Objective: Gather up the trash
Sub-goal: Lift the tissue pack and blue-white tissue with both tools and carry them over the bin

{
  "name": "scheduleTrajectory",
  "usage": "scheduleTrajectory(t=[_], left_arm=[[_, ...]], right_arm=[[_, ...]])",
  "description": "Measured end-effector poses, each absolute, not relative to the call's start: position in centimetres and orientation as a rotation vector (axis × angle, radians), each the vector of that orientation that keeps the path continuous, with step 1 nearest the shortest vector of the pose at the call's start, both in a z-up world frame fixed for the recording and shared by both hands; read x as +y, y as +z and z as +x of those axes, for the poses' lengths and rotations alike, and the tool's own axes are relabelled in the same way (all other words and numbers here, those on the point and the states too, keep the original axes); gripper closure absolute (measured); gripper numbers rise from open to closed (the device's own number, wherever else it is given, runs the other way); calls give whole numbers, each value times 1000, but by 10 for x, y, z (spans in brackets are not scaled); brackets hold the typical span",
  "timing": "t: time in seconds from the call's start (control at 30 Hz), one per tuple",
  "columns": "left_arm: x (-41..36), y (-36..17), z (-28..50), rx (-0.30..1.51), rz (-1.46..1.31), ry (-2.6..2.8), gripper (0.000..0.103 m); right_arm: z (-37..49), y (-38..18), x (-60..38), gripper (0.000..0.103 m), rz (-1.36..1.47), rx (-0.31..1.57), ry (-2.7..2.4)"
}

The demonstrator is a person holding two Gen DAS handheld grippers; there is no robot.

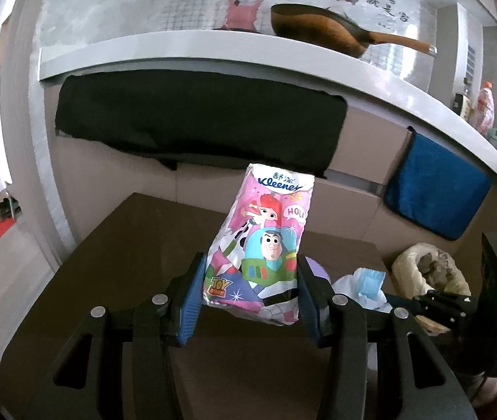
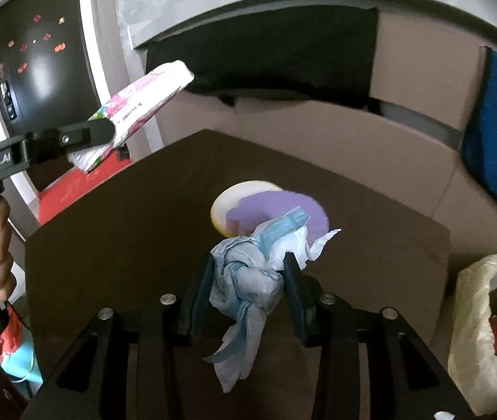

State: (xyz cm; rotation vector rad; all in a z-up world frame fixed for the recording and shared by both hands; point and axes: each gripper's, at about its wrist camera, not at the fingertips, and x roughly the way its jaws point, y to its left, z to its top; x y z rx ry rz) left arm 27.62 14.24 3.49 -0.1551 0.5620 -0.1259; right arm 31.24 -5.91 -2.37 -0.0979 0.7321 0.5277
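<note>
While my right gripper pinches the crumpled tissue wad, the lined trash bin sits off the bench's right edge, nearer than to my left gripper, which pinches the Kleenex pack.

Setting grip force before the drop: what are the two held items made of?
The pink printed Kleenex tissue pack in the left claw looks like glossy plastic film, shiny and dented. The crumpled white-and-blue wad in the right claw seems soft, matte paper or nonwoven, judging by its folds.

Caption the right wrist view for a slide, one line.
Right gripper clamps a crumpled wrapper above the brown table; left gripper lifts a tissue pack.
</note>
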Motion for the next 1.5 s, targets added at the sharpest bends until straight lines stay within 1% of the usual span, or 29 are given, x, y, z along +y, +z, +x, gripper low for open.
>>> scheduleTrajectory(t=[0.3, 0.53, 0.7, 0.8, 1.23, 1.37, 1.5], left_arm=[[121, 43, 267, 528, -142, -140, 54], [93, 72, 262, 421, -146, -138, 54], [63, 80, 265, 389, -158, -174, 54], [36, 81, 267, 375, -151, -207, 54], [-82, 64, 283, 403, -133, -356, 54], [-109, 58, 293, 437, -144, -387, 54], [-131, 55, 296, 428, -115, -396, 54]], right_arm=[[306, 0, -83, 67, -90, 671, 480], [305, 45, -110, 67, -54, 553, 427], [297, 79, -147, 67, -24, 465, 368], [288, 88, -169, 67, -12, 436, 340], [269, 89, -273, 67, 11, 394, 149], [265, 80, -300, 67, 15, 406, 94], [263, 70, -319, 67, 19, 421, 52]])
